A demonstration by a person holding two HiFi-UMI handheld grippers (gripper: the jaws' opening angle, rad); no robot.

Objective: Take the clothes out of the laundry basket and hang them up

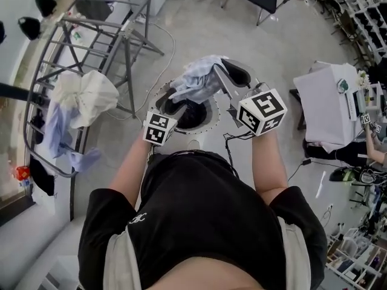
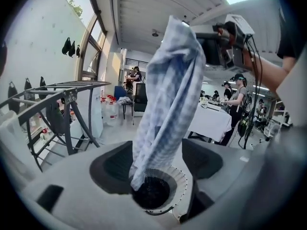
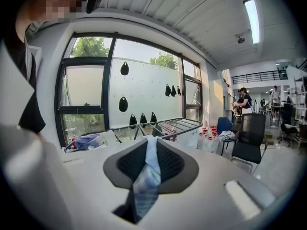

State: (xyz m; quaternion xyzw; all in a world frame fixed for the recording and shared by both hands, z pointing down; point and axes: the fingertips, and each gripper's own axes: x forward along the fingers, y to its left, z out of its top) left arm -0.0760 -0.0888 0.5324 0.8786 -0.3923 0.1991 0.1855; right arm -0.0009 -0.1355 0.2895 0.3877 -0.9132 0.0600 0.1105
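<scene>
Black shirt [image 1: 199, 210] on the person fills the near edge of the head view; its small white emblem [image 1: 140, 218] is too small to read. Right gripper [image 3: 149, 164] is clamped on a blue-and-white checked cloth [image 2: 168, 90], held above the round laundry basket [image 1: 208, 122]. Left gripper [image 2: 156, 164] has its jaws wide apart, and the cloth hangs loose between them, its lower end at the basket's dark mouth. Draped clothes lie on the drying rack [image 1: 91, 35] at left.

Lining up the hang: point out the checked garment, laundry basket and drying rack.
checked garment [image 2: 165, 104], left gripper view, middle of the hanging cloth
laundry basket [image 2: 178, 178], left gripper view, pale rim
drying rack [image 2: 67, 96], left gripper view, top joint
</scene>
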